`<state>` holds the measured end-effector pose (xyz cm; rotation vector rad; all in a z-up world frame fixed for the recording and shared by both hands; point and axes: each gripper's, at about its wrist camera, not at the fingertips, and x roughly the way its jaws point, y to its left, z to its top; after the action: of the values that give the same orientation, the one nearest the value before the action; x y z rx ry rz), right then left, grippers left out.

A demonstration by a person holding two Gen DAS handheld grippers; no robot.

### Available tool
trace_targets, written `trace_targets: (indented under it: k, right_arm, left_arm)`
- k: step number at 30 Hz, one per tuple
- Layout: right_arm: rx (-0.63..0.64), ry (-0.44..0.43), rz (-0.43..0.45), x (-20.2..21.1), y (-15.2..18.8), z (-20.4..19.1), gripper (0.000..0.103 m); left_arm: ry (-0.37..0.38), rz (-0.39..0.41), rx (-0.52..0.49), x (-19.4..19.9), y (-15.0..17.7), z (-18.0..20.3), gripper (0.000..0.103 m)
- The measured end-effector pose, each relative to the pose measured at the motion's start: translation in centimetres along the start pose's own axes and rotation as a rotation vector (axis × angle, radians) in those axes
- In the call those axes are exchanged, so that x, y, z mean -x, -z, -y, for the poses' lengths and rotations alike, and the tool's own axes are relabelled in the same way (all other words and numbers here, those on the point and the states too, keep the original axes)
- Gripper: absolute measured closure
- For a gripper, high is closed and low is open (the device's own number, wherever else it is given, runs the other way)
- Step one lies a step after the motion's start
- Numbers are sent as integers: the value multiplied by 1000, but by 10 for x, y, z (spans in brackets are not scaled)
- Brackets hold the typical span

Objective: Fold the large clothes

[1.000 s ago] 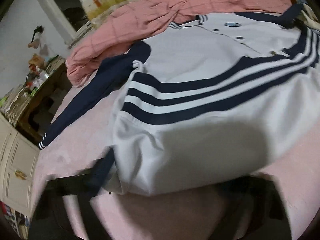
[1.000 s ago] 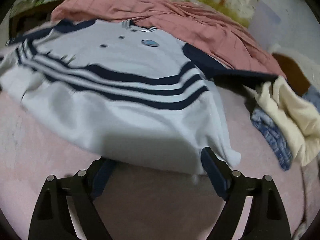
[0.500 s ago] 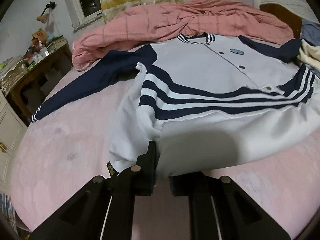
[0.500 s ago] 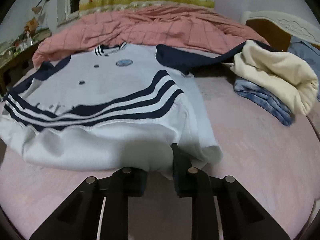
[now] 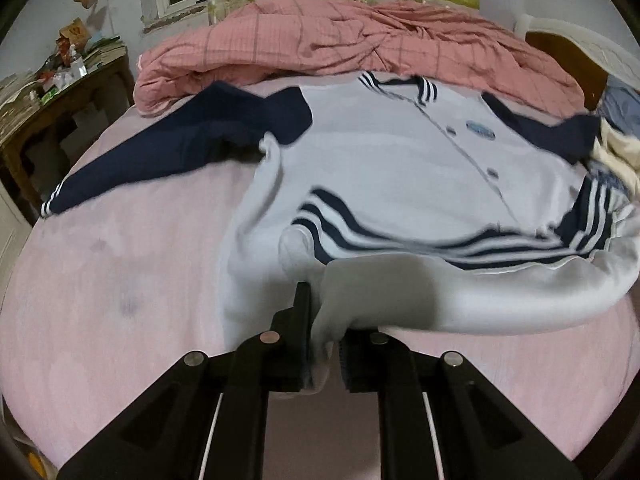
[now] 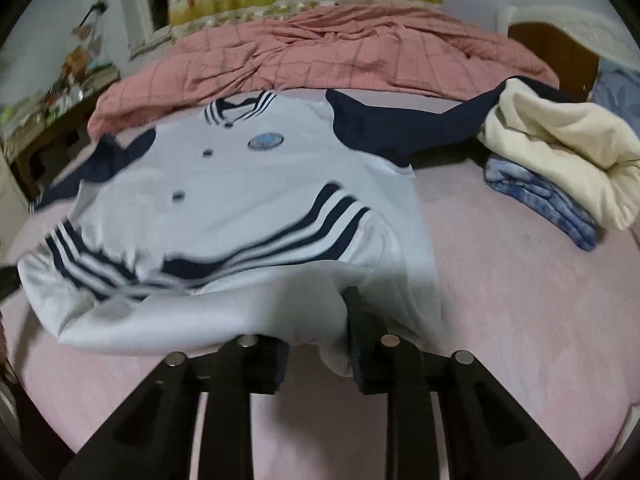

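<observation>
A white jacket [image 5: 380, 160] with navy sleeves, navy stripes and a blue chest badge lies face up on the pink bed sheet [image 5: 120, 280]. My left gripper [image 5: 322, 332] is shut on its lower hem near the left corner, with the cloth bunched between the pads. In the right wrist view the jacket [image 6: 260, 184] spreads ahead of my right gripper [image 6: 316, 332], which pinches the hem near the right corner; its jaws are opening slightly with the cloth still pressed between them. The hem hangs lifted off the sheet between the two grippers.
A rumpled pink quilt [image 5: 340, 40] fills the far side of the bed. To the right lie a folded cream garment [image 6: 560, 152] and a blue one [image 6: 540, 204] under it. A cluttered wooden desk [image 5: 60, 92] stands at the left, a headboard [image 5: 560, 48] at the right.
Both grippers went from open around the hem to shut on it. They have risen, and the hem now hangs off the sheet with the striped band buckling.
</observation>
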<state>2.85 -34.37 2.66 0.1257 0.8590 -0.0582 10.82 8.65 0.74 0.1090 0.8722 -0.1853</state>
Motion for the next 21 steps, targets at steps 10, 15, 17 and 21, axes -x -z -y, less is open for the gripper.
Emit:
trace_targets:
  k: [10,15,17,21]
  right_arm:
    - [-45,75,-51,-86,-89,-2,74]
    - [0,134,-13,-92,-91,12,44]
    - [-7,176,37,-83,-88,24,36]
    - [-91,206,99,-69,-79,45,34]
  left_arm:
    - [-37,-56,72,-69,-78,-12,86]
    - [-68,-65,61,-103,-73,-13,81]
    - [-84,-21,43,-101,-72,-12,73]
    - [-131,61,14,-89,-67,-17,36]
